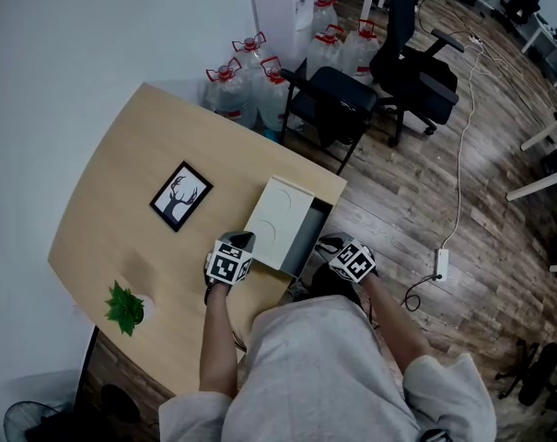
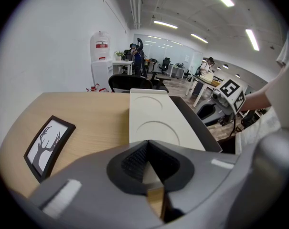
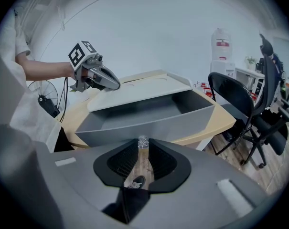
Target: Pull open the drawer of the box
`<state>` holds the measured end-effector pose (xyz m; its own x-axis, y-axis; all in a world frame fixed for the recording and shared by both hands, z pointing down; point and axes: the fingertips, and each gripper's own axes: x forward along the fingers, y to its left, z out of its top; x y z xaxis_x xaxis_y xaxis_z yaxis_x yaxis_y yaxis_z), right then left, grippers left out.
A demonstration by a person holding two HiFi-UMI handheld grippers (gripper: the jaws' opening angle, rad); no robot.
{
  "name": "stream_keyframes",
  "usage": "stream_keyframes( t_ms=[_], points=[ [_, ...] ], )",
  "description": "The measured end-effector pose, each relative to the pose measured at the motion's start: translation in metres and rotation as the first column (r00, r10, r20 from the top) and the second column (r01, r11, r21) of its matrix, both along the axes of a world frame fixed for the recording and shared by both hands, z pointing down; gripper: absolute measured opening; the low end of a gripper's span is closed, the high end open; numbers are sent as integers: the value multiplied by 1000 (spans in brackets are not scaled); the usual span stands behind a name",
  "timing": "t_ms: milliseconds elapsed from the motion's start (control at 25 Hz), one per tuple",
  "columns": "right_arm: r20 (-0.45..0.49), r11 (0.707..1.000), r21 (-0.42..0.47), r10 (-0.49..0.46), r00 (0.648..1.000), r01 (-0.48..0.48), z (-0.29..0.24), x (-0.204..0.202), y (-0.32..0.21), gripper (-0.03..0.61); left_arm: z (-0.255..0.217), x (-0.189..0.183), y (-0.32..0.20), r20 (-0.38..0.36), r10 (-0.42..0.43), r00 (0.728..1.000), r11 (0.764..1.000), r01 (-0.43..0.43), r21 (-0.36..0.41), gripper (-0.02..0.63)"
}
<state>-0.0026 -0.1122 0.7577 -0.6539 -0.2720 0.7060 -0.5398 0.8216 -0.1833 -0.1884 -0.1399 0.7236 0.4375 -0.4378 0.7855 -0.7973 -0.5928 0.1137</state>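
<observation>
Box: a cream box (image 1: 276, 219) sits on the wooden table (image 1: 140, 182), near the edge by the person; two round shapes are pressed into its top

Drawer: the grey drawer (image 3: 149, 120) is pulled out from the side of the box; it sticks out past the table edge; inside it looks bare

Knob: a small clear knob (image 3: 143, 141) is on the front of the drawer

Right gripper: the right gripper (image 3: 143, 144) has its jaws closed on the knob

Left gripper: the left gripper (image 2: 147, 144) has its jaws pressed together with nothing between them; its tip rests on the top of the box, at the near end

Other things: a black picture frame (image 1: 180, 196) with a deer lies flat on the table beside the box; a little green plant (image 1: 124, 307) is at the near corner; a black chair (image 1: 333, 104) and water bottles (image 1: 250, 81) stand past the far side of the table
</observation>
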Motion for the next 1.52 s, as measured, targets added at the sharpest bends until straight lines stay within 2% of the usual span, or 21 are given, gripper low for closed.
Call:
stream_keyframes(
  t_ms=[720,1240,1520],
  points=[
    [-24,1000,2,11,1000,-11,1,23,10,69,-1,0,0,-4,1,1000,1000,-1,7,52],
    [-36,998,-8,55,998,-56,9,48,23,69,0,0,0,-3,3,1000,1000,-3,19,52],
    [-7,997,-12,78,997,-78,8,51,26,69,0,0,0,8,4,1000,1000,-4,21,52]
  ],
)
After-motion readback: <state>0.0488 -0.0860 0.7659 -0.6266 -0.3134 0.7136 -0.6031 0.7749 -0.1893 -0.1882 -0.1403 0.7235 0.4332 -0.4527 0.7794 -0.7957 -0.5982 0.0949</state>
